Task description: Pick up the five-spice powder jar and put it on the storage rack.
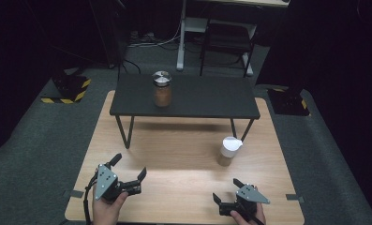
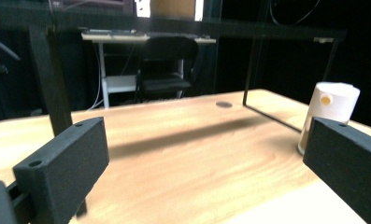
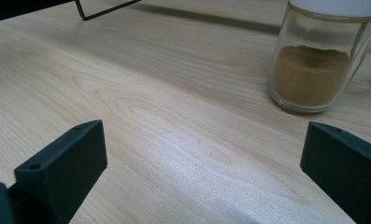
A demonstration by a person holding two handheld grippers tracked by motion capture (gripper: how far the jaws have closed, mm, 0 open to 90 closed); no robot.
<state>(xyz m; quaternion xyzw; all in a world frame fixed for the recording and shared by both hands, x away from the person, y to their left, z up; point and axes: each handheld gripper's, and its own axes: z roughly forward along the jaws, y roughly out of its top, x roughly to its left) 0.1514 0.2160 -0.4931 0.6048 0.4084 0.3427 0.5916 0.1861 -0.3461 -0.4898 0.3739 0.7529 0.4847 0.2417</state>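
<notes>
— Status of the white-capped jar point(image 1: 229, 151)?

— It stands upright on the wooden desk point(image 1: 174, 150), right of centre, in front of the black raised shelf point(image 1: 183, 96). It is near the right hand-held gripper point(image 1: 228, 192) and apart from it. In the right gripper view the jar point(image 3: 316, 65) sits beyond the right-hand jaw, off to one side rather than between the two.

— And the hand-held grippers?

— Both are spread wide with nothing between their jaws. The left hand-held gripper point(image 1: 127, 169) rests low at the near left of the desk, well apart from the jar.

— How will the jar handle?

— In my judgement: clear glass wall, rigid, smooth, so likely slippery against the pads and breakable if knocked over. It is roughly half full of brown powder, which suggests moderate weight carried low. The white cap point(image 2: 335, 100) carries a small tab on its side and looks like light plastic; I would not trust it as a hold.

— Recommended grasp?

— Across the glass body, below the cap, jaws level on opposite sides, squeezed firmly but not hard.

— Anything else noted?

— A second jar with a metal lid point(image 1: 162, 89) stands on the shelf, left of its middle.
</notes>
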